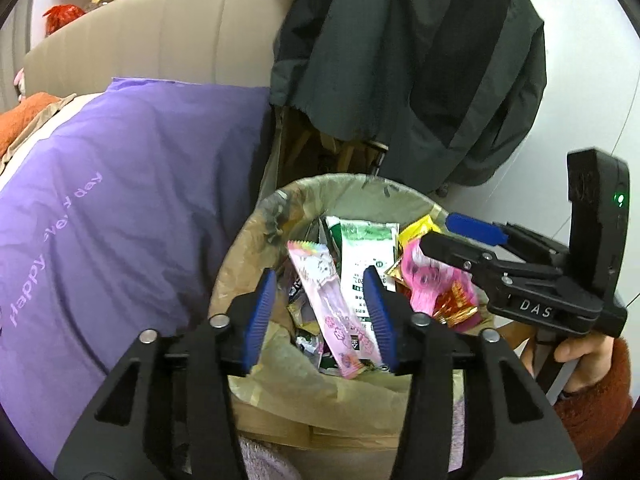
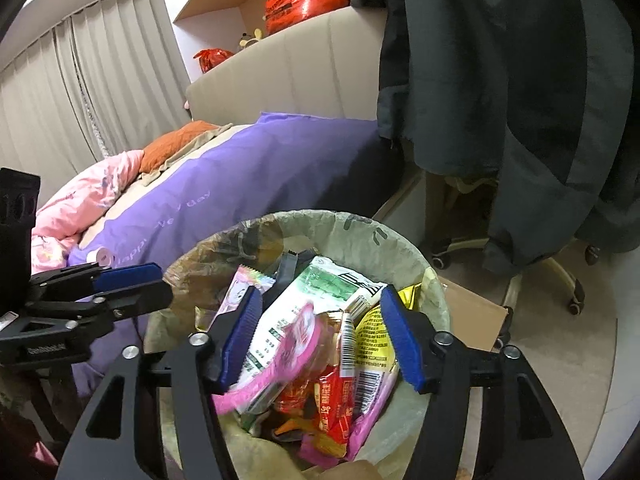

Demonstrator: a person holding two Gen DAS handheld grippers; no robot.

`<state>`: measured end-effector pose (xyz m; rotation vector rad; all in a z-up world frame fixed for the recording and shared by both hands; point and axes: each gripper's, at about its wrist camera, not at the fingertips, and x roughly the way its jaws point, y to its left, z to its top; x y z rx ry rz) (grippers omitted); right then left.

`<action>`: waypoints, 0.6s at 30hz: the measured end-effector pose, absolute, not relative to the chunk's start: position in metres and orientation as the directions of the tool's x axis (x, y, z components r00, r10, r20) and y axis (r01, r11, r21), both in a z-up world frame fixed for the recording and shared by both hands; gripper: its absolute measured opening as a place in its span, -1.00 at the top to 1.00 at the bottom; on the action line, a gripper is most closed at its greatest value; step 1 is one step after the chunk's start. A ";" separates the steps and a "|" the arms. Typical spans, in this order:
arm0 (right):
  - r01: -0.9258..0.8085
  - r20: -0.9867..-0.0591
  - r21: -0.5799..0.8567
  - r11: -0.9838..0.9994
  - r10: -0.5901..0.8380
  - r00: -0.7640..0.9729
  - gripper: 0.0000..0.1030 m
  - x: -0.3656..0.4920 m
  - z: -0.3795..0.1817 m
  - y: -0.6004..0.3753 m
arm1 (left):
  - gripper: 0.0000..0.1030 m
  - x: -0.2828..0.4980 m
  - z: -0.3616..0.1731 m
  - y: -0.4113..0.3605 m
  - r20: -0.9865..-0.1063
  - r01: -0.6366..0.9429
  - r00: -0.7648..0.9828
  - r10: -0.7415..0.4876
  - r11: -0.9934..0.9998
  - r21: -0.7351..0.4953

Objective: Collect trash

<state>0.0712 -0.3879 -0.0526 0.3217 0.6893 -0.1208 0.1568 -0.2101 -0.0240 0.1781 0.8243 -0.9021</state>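
A round trash bin [image 1: 340, 181] [image 2: 316, 216] with a pale liner holds several snack wrappers. My left gripper [image 1: 320, 280] [image 2: 161, 282] hangs open over its near side. A long pink wrapper [image 1: 332, 308] lies in the bin below the gap between the fingers, and the pads do not press on it. My right gripper [image 2: 320, 296] [image 1: 438, 232] stands open over the bin from the right. A blurred pink wrapper [image 2: 276, 364] [image 1: 424, 280] is just under it, loose. A white-green packet [image 1: 366, 248] [image 2: 308, 292] and a red one [image 2: 336, 400] lie among the trash.
A bed with a purple duvet [image 1: 132, 184] [image 2: 240, 176] is to the left of the bin. A dark jacket [image 1: 408, 64] [image 2: 500, 80] hangs behind over an office chair with wheeled legs [image 2: 560, 272]. A cardboard box [image 2: 472, 316] touches the bin. A hand in a rust sleeve [image 1: 580, 360] holds the right gripper.
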 end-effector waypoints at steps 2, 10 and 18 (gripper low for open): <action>0.218 -0.626 0.254 0.942 -0.012 0.780 -0.17 0.065 -0.045 -0.383 | -0.10 0.155 -0.017 -0.201 -0.686 0.739 0.368 -0.627 0.645 -0.194; 0.156 -0.536 0.255 0.954 0.006 0.844 -0.17 0.029 -0.002 -0.326 | -0.43 0.114 0.018 -0.121 -0.621 0.623 0.558 -0.551 0.772 -0.126; 0.063 -0.507 0.211 0.975 0.054 0.860 -0.17 -0.016 0.022 -0.239 | -0.43 0.047 0.031 -0.030 -0.573 0.497 0.708 -0.413 0.868 -0.012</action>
